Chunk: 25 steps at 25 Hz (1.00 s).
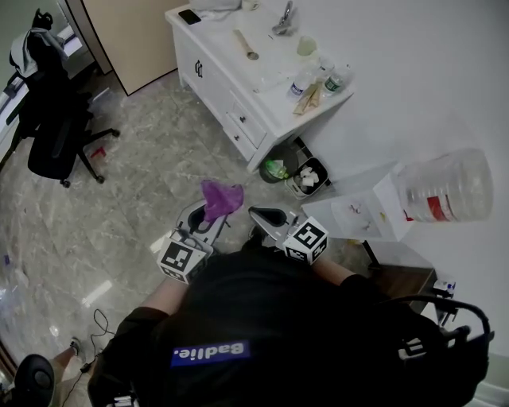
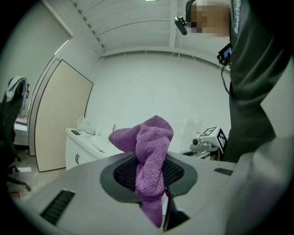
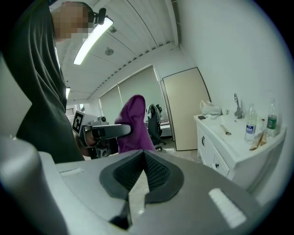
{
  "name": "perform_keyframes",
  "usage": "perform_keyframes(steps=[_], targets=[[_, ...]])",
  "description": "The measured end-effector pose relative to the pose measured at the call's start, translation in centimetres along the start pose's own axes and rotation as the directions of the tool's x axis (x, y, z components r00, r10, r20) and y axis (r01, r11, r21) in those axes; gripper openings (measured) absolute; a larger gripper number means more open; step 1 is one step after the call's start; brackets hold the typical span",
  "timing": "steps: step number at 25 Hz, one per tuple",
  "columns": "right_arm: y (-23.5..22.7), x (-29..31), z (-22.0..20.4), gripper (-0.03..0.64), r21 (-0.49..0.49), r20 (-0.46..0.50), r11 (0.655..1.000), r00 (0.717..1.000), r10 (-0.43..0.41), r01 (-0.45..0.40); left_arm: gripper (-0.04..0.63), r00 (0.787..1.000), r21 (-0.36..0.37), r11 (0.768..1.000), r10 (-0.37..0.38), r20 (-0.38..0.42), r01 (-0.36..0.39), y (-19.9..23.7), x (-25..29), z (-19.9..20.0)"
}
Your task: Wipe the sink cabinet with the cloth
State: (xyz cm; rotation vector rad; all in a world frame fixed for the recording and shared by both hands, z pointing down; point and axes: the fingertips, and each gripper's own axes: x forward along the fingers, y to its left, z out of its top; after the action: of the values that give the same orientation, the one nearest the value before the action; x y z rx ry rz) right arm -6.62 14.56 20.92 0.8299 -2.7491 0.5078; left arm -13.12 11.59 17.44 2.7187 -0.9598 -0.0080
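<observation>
The white sink cabinet point(image 1: 238, 99) stands against the wall ahead, a few steps away across the marble floor. Both grippers are held close to the person's body. My left gripper point(image 1: 211, 218) is shut on a purple cloth point(image 1: 221, 197), which bunches up above the jaws. In the left gripper view the cloth point(image 2: 149, 137) fills the space between the pads, with the cabinet point(image 2: 80, 153) beyond it. My right gripper point(image 1: 269, 216) is just to the right, its jaws shut with nothing in them. The right gripper view point(image 3: 143, 155) shows the cloth point(image 3: 134, 121) and the cabinet point(image 3: 229, 149) to the right.
Bottles point(image 1: 303, 80), a faucet point(image 1: 285, 17) and a phone point(image 1: 189, 16) sit on the cabinet top. Two small bins point(image 1: 296, 172) stand by its near end. A clear plastic jug point(image 1: 447, 187) lies on a white box at right. A black office chair point(image 1: 54, 131) is at left.
</observation>
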Motion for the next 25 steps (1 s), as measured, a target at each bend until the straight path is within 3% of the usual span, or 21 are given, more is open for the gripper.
perform_keyframes(steps=[6, 12, 19, 25], targets=[[-5.1, 1.7, 0.8, 0.002, -0.002, 0.000, 0.997, 0.997, 0.071, -0.071, 0.100, 0.998, 0.010, 0.998, 0.055, -0.016, -0.054, 2.6, 4.5, 0.0], [-11.7, 1.6, 3.9, 0.002, -0.037, 0.028, 0.987, 0.987, 0.158, -0.157, 0.100, 0.987, 0.037, 0.987, 0.159, -0.002, -0.159, 4.7, 10.2, 2.4], [-15.8, 2.3, 3.1, 0.002, -0.040, -0.011, 0.971, 0.972, 0.235, -0.236, 0.100, 0.970, 0.063, 0.968, 0.244, 0.003, -0.244, 7.9, 14.7, 3.8], [-17.3, 4.6, 1.8, 0.002, 0.019, -0.042, 0.978, 0.977, 0.210, -0.210, 0.100, 0.974, 0.044, 0.974, 0.225, -0.027, -0.223, 11.3, 15.9, 3.3]])
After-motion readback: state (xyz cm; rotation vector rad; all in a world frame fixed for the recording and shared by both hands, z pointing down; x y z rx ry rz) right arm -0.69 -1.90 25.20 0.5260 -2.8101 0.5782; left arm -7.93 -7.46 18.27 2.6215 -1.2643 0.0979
